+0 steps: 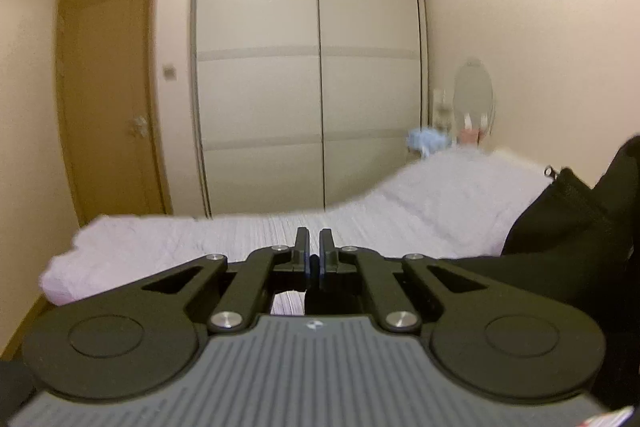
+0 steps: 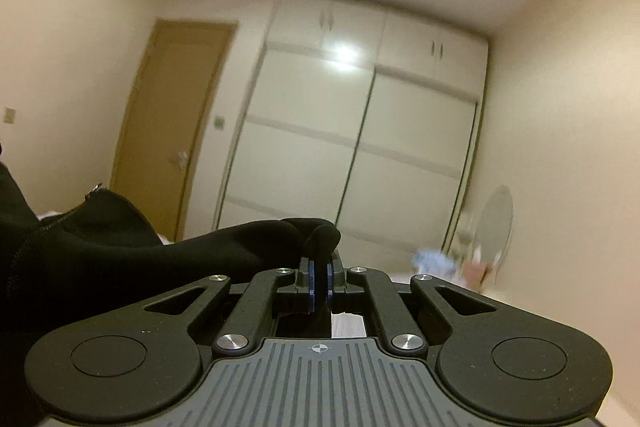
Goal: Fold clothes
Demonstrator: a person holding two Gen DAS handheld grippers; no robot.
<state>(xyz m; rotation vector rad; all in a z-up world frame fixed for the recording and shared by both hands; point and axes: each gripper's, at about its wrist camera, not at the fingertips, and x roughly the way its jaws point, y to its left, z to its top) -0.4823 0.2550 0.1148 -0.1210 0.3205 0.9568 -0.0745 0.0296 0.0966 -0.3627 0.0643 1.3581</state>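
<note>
Both grippers pinch one black zip garment (image 2: 120,239): your right gripper (image 2: 320,283) and left gripper (image 1: 314,255) clamp soft, limp fabric above the bed (image 1: 240,231); grip seams.

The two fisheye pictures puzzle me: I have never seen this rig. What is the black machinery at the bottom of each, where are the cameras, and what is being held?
There is no robot arm here. A person carries a two-finger gripper in each hand, and a camera on each one looks forward along its fingers, so the black linkage at the bottom is the tool itself.

The left wrist view shows the left gripper over a bed with pale bedding. Its fingers are nearly together with something dark between them, but I cannot tell whether they grip anything. A black garment with a zipper hangs at the right.

The right wrist view is tilted up toward the ceiling. The right gripper is pinching a fold of the same black garment, lifted clear.

Behind stand a white wardrobe and a wooden door.
</note>
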